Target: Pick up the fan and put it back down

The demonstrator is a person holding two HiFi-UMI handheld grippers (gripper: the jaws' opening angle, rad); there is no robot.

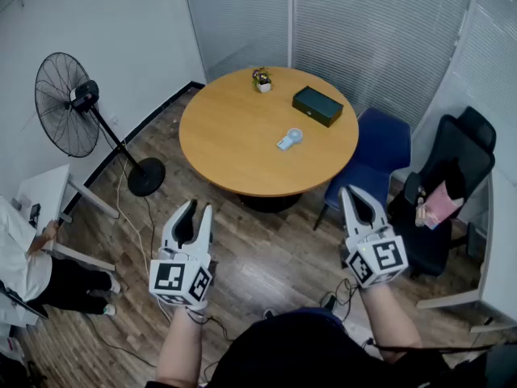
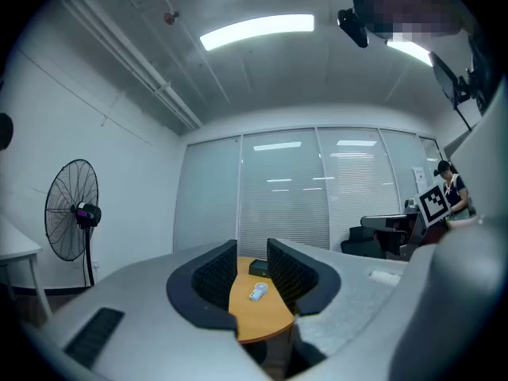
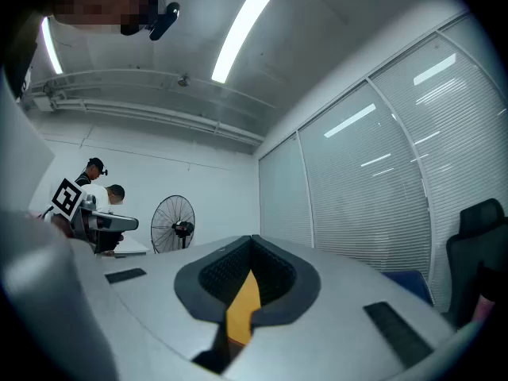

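In the head view, a small white handheld fan [image 1: 289,139] is seen lying flat on a round light-wood table [image 1: 218,152], near the middle, apart from both tools. A dark green rectangular box [image 1: 317,106] and a small potted plant [image 1: 261,80] are set farther back on the same top. A tall black pedestal fan [image 1: 69,103] is stood on the wood floor by the left wall.

The left gripper [image 1: 199,208] is held level short of the table, its jaws parted and nothing gripped; the handheld fan is framed in the gap in the left gripper view. The right gripper [image 1: 349,191] is held level too, its jaws clenched together on nothing.
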